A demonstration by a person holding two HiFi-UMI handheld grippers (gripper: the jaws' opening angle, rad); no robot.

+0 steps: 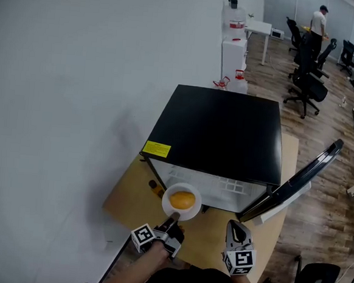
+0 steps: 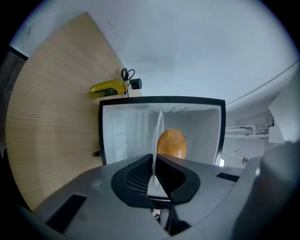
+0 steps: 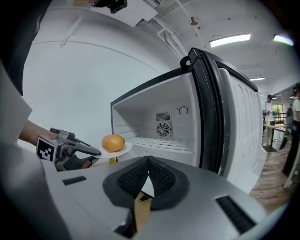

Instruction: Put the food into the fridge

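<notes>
Two tools show at the bottom of the head view, both aimed at the open fridge (image 1: 220, 132). Your left tool (image 1: 172, 218) is pinched on the near rim of a white plate (image 1: 191, 214), and its own view shows that rim edge-on between the pressed pads (image 2: 156, 180). The food (image 1: 183, 199), round and orange-brown, sits in the middle of the plate. The plate is held roughly level in the air, just outside the fridge mouth and towards its left side, not yet past the front edge.

Your right tool (image 1: 236, 225) has its jaws pressed together on nothing. It hangs to the right of the plate, apart from it, and near the inner face of the door (image 1: 302, 178).

Seen along the left tool, the dark frame of the fridge opening surrounds the plate, with white wall showing on both sides of it. From the right tool's view, a white wire shelf (image 3: 159, 143) runs across the inside with bare space over it. A round fan grille (image 3: 162, 124) is set in the back wall. The door is swung well out to the right, so the mouth is unblocked.

The fridge stands on a pale wooden surface (image 1: 127, 195). A yellow bottle (image 2: 108, 88) lies on it beside the fridge's left wall.
</notes>
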